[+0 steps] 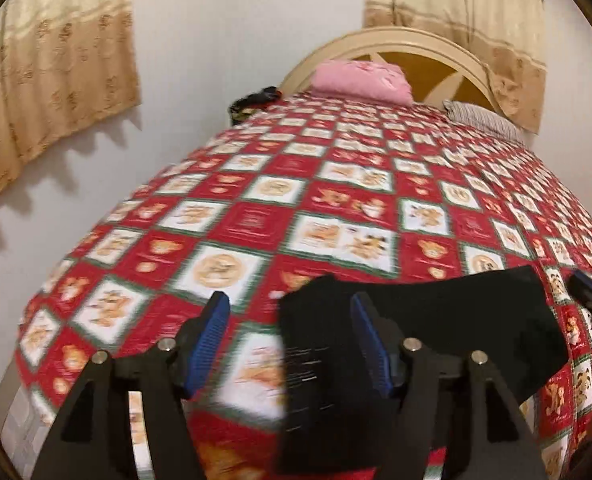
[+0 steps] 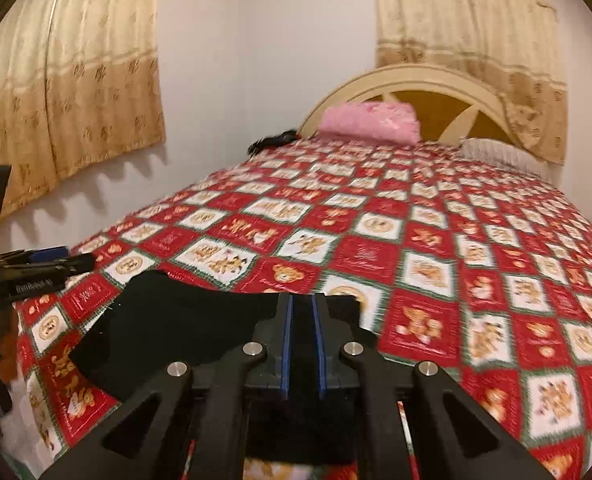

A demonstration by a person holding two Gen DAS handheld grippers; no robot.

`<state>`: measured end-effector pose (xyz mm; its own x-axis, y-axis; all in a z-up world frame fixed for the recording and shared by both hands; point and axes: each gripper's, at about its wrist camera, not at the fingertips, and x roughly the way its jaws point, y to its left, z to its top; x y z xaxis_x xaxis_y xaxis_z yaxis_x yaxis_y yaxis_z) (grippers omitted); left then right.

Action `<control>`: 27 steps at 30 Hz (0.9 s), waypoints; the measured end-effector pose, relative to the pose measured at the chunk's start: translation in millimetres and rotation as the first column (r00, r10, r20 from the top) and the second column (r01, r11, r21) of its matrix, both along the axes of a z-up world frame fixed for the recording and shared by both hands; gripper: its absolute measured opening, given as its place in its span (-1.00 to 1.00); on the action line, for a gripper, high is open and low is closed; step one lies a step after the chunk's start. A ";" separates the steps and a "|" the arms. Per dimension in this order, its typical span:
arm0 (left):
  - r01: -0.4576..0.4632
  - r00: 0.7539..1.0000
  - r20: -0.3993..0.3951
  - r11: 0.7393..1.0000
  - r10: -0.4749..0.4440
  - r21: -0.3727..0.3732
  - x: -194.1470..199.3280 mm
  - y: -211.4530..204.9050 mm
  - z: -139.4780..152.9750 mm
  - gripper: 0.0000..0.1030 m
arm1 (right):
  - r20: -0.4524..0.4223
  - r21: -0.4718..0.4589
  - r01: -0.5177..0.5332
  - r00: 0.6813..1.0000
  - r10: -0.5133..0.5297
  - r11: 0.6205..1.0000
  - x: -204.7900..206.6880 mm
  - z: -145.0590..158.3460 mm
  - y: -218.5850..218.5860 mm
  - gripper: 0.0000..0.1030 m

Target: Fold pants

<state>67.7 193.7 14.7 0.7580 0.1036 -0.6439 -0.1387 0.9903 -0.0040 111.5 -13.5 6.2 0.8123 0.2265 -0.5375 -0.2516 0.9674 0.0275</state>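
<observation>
The black pants are lying at the near end of a bed, on a red cover with bears and white squares on it. In both pictures the cloth is seen right in front of the grippers and partly under them.

The left gripper is held wide. Its two blue pads are far apart and nothing is caught between them. The left end of the pants is seen just ahead of it, with the right pad over the black cloth and the left pad over the bare cover. No hold has been taken here yet.

The right gripper is held narrow. Black cloth is seen squeezed between its pads, so the right end of the pants is being held by it. The left gripper can also be seen far off to its left side.

A fold looks to be only getting started. One end is held and the other end is not yet picked up.

Next, the left end should probably be pinched by the left gripper. For that, the pads must be put around the cloth edge and then closed. After that, both ends could be lifted together and laid over the rest.

A pink pillow is seen far ahead, by the headboard.
</observation>
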 end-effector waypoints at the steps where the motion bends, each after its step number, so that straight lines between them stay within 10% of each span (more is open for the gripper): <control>1: -0.006 1.000 -0.027 1.000 0.006 -0.004 5.5 -3.8 -7.2 0.27 | -0.047 -0.014 0.013 0.999 -0.013 1.000 12.2 -9.8 0.9 -0.81; 4: -0.035 0.992 -0.119 0.999 0.032 -0.027 18.2 -7.1 -39.0 0.27 | -0.213 -0.058 0.050 0.975 -0.062 0.997 55.1 -61.9 -1.6 -0.81; 11: -0.165 0.977 -0.160 0.975 0.141 -0.151 6.3 25.4 -71.4 0.94 | -0.123 -0.075 0.052 0.991 -0.061 0.996 48.7 -66.3 0.1 -0.81; 20: -0.123 0.986 -0.110 0.992 0.125 0.028 -22.2 1.4 -46.5 0.94 | -0.132 0.080 0.070 0.990 -0.059 0.994 -19.9 -34.0 -9.7 -0.80; 23: -0.129 0.986 -0.091 0.989 0.136 0.077 -33.7 -4.7 -48.5 0.94 | -0.197 0.070 0.063 0.979 -0.048 0.996 -37.6 -53.4 -2.7 -0.37; 27: -0.120 0.983 -0.129 0.987 0.133 0.107 -33.1 -12.0 -62.5 0.94 | -0.189 0.045 0.075 0.980 -0.066 0.996 -49.9 -61.9 3.8 -0.33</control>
